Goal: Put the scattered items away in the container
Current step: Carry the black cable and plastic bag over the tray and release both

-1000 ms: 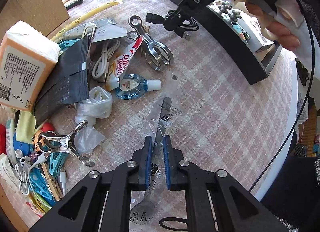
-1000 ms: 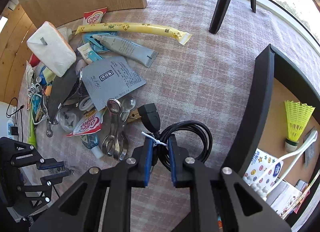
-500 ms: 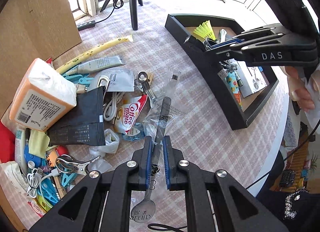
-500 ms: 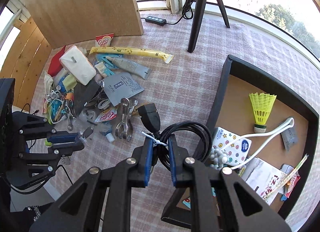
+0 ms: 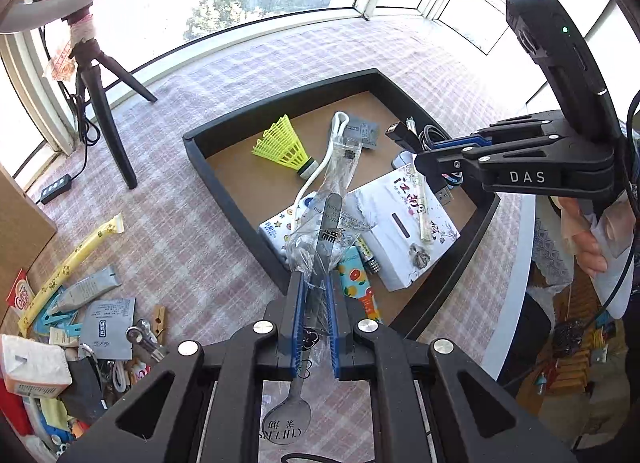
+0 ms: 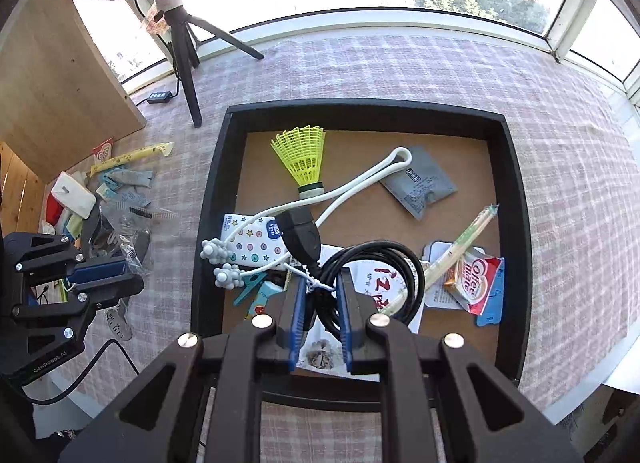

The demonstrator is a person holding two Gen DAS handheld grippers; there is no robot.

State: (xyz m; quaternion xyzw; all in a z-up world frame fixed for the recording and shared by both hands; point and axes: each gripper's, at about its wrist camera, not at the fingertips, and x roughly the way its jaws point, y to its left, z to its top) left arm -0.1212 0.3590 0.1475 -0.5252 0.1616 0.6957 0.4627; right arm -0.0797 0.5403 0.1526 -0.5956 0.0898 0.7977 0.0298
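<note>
Checked pink cloth (image 5: pixel 208 167) covers the table under bright windows. From the left wrist, the left gripper (image 5: pixel 314 291) is clamped on a metal spoon in clear wrap (image 5: pixel 326 219), whose handle reaches ahead over the near wall of the black tray (image 5: pixel 224 183). Scattered clutter (image 5: pixel 80 311) lies well off to its left.

From the right wrist, the right gripper (image 6: pixel 320 295) is closed on a coiled black cable (image 6: pixel 384 259), directly above the tray's (image 6: pixel 212 191) contents; a yellow shuttlecock (image 6: pixel 304 159) lies ahead of it.
</note>
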